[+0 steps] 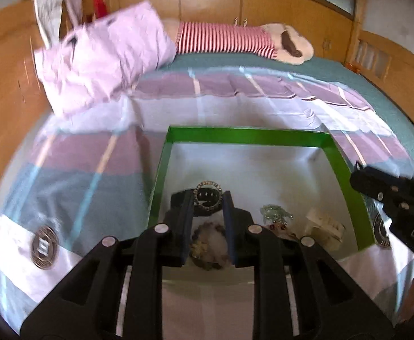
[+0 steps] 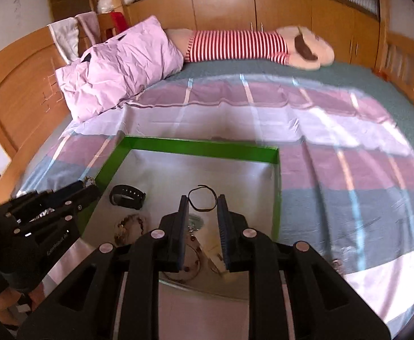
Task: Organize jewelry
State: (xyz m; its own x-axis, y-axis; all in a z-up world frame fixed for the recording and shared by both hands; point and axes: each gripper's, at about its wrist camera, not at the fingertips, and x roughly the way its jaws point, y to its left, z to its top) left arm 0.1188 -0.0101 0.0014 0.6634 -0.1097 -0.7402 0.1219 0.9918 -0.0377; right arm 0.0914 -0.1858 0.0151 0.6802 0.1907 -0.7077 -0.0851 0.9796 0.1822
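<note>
Both grippers hung over a green-rimmed box (image 2: 195, 144) on a bed, jaws parted with nothing between them: the left gripper (image 1: 207, 198) above a black watch (image 1: 207, 201) and bead bracelet (image 1: 207, 250), the right gripper (image 2: 202, 202) just short of a thin black cord loop (image 2: 202, 199).

The left tongs (image 1: 207, 226) hide part of the beaded bracelet (image 1: 208, 248) — the pink pillow (image 1: 105, 56) blurs.
</note>
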